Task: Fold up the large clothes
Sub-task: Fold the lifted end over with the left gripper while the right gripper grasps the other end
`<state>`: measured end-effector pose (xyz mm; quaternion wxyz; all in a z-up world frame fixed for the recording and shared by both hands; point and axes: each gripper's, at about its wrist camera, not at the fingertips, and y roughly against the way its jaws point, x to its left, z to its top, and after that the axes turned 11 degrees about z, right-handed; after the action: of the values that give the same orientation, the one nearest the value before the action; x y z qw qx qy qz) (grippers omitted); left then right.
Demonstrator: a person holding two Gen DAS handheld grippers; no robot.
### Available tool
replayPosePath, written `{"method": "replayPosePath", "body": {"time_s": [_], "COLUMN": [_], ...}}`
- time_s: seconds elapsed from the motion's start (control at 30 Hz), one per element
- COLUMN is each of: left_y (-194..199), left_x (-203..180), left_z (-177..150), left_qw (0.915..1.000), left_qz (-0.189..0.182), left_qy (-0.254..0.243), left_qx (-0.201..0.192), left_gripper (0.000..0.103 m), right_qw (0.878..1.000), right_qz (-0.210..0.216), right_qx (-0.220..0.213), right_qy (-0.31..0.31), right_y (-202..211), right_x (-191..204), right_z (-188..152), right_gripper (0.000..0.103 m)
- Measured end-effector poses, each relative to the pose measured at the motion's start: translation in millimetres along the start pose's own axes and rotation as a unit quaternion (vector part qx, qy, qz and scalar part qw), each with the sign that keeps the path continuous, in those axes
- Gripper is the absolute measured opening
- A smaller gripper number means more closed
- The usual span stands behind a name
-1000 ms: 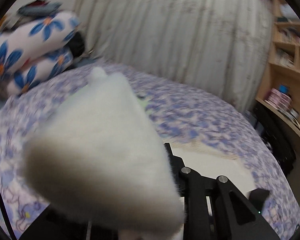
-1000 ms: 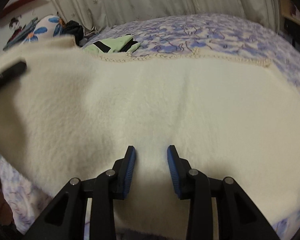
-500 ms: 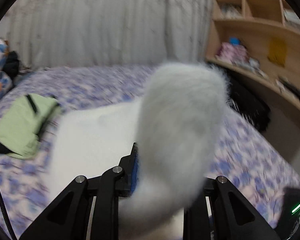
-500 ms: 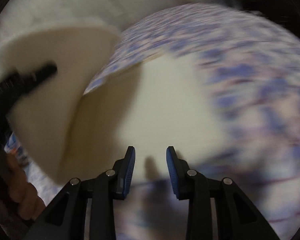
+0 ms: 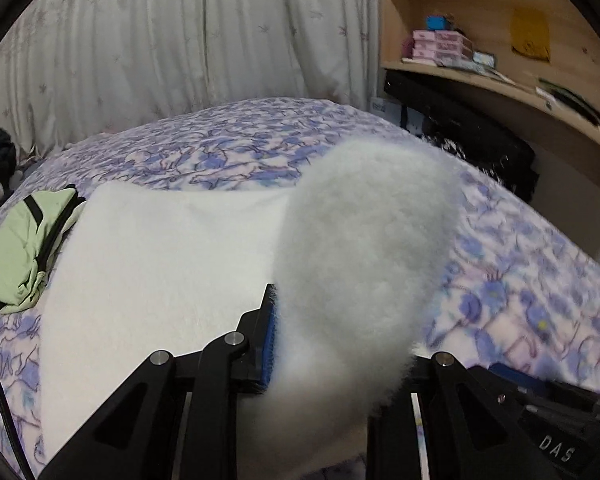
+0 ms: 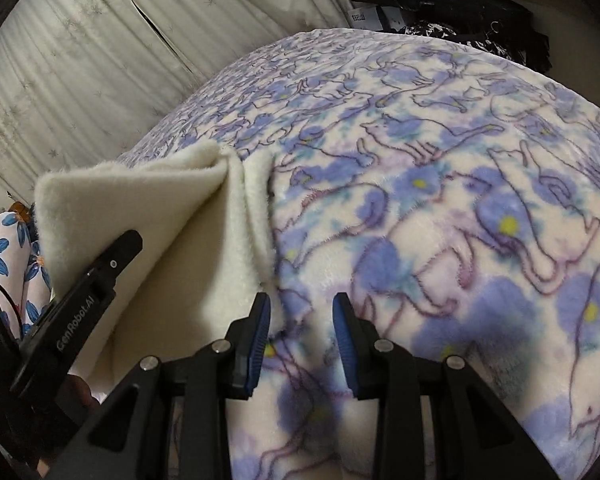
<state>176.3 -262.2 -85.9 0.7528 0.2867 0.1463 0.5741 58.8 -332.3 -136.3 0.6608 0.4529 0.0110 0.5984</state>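
Note:
A fluffy cream garment [image 5: 160,264] lies spread on the cat-print bedspread [image 5: 520,280]. My left gripper [image 5: 340,344] is shut on a thick lifted fold of it. That fold bulges up in front of the camera and hides the right finger; only the left blue pad [image 5: 270,340] shows. In the right wrist view the same garment [image 6: 148,216] stands folded up at the left, with the left gripper [image 6: 120,248] clamped on its raised corner. My right gripper [image 6: 302,332] hovers open over bare bedspread [image 6: 440,200] just right of the garment's edge, with nothing between its pads.
A light green garment with black trim [image 5: 28,248] lies left of the cream one. Pale curtains [image 5: 180,40] hang behind the bed. Wooden shelves with pink boxes [image 5: 440,46] and dark items stand at the right. A blue-flowered pillow [image 6: 8,248] sits at far left.
Both views have swung to the right across the bed. The left gripper carried the cream fold over with it. The right gripper slid off the garment onto bare bedspread.

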Motion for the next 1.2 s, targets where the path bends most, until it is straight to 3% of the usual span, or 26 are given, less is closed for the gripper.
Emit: {"method": "replayPosePath", "body": {"time_s": [0.13,0.2,0.27,0.3,0.4,0.5,0.7,0.83,1.03,1.1,1.13,1.2], "left_y": [-6.3,-4.9,4.0,10.8,37.5,61.6,65.7,44.0,1.7,-10.3,-14.8,-21.4], "left_x": [-2.9,1.7,8.8,12.3,24.5,50.0,128.3,182.5,224.3,226.8,225.5,228.1], "left_z": [-10.5,-7.4,-2.0,-0.6,4.1,6.8,6.0,-0.4,-18.2,-23.9,-24.6,-25.9], "left_qw": [0.9997,0.9994,0.9968,0.9961,0.9922,0.9914,0.9938,0.9863,0.9722,0.9684,0.9673,0.9642], "left_qz": [0.003,-0.011,-0.064,-0.075,-0.113,-0.124,-0.062,-0.034,-0.021,-0.027,-0.034,-0.048], "left_qy": [-0.019,-0.024,-0.024,-0.023,-0.035,-0.015,0.059,0.12,0.156,0.16,0.161,0.174], "left_qx": [0.012,0.022,0.04,0.04,0.04,0.038,0.072,0.108,0.174,0.189,0.192,0.195], "left_gripper": [0.023,0.039,0.091,0.096,0.096,0.096,0.096,0.096,0.093,0.087,0.087,0.084], "right_qw": [1.0,1.0,1.0,1.0,1.0,0.999,0.995,0.989,0.982,0.978,0.975,0.974], "right_qz": [0.0,0.002,0.005,0.009,0.018,0.031,0.095,0.133,0.114,0.117,0.123,0.127], "right_qx": [0.015,0.022,0.025,0.024,0.016,0.006,0.014,0.054,0.141,0.165,0.178,0.178], "right_qy": [-0.002,-0.001,-0.002,-0.001,0.001,0.011,0.028,0.044,0.05,0.051,0.047,0.049], "right_y": [-6.6,-6.8,-5.0,-1.9,9.5,22.2,31.3,12.8,-55.2,-75.8,-85.0,-90.4], "right_x": [-1.8,-0.1,1.2,3.1,9.2,19.3,49.2,75.4,89.0,87.4,85.7,84.0], "right_z": [2.2,4.4,7.4,10.3,18.5,30.0,55.8,72.5,81.9,82.2,82.4,83.1], "right_gripper": [0.033,0.033,0.033,0.033,0.037,0.044,0.049,0.056,0.057,0.046,0.025,0.019]}}
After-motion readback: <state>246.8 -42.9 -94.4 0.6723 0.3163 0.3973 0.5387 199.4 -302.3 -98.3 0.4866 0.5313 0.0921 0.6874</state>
